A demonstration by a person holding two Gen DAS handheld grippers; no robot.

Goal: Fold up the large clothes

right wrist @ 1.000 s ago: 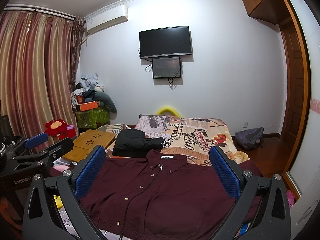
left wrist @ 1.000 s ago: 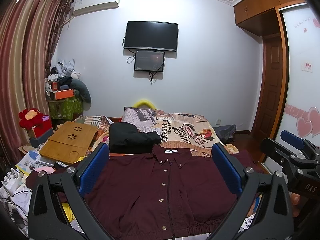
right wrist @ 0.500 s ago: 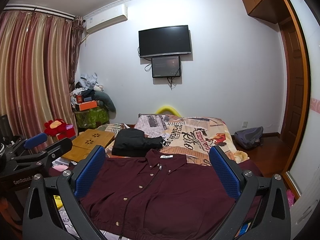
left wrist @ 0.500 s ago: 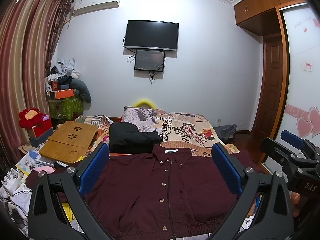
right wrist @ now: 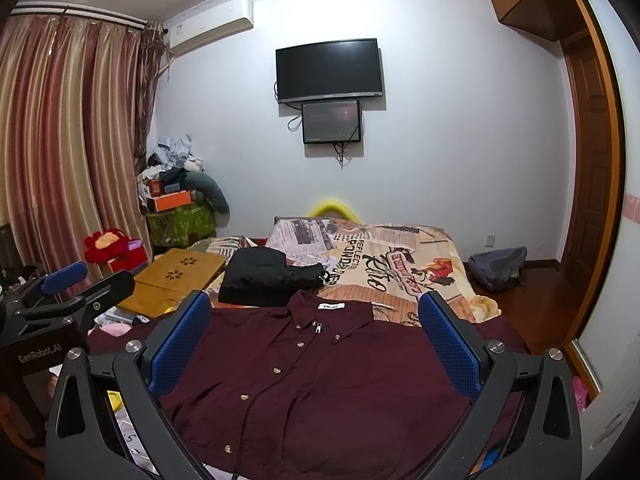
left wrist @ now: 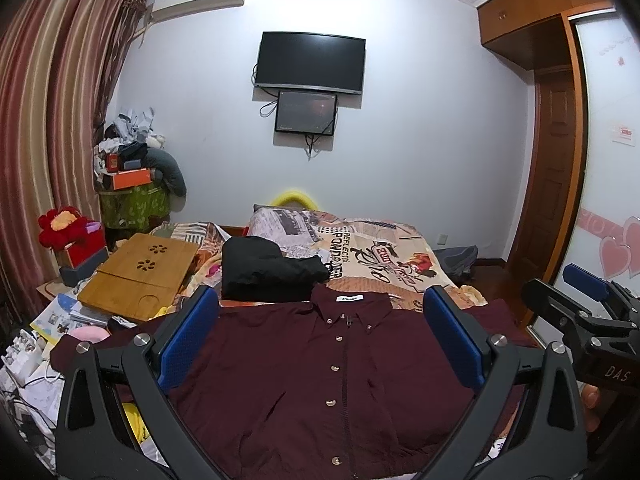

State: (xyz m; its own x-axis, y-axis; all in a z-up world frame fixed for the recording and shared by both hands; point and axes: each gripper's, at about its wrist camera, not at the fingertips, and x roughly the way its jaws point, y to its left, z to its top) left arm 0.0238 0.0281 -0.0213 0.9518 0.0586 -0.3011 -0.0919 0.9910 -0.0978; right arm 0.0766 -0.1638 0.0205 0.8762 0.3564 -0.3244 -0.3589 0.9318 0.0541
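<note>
A large maroon button-up shirt lies flat and face up on the bed, collar toward the far wall, sleeves spread to both sides. It also shows in the right wrist view. My left gripper is open and empty, held above the shirt's near half. My right gripper is open and empty, also above the shirt. The right gripper shows at the right edge of the left wrist view. The left gripper shows at the left edge of the right wrist view.
A folded black garment lies just beyond the collar on the printed bedspread. A wooden lap tray and clutter sit at the left. A backpack is on the floor at the right, near the wardrobe door.
The views have barely shifted. Both grippers stay open above the shirt, and the shirt has not moved.
</note>
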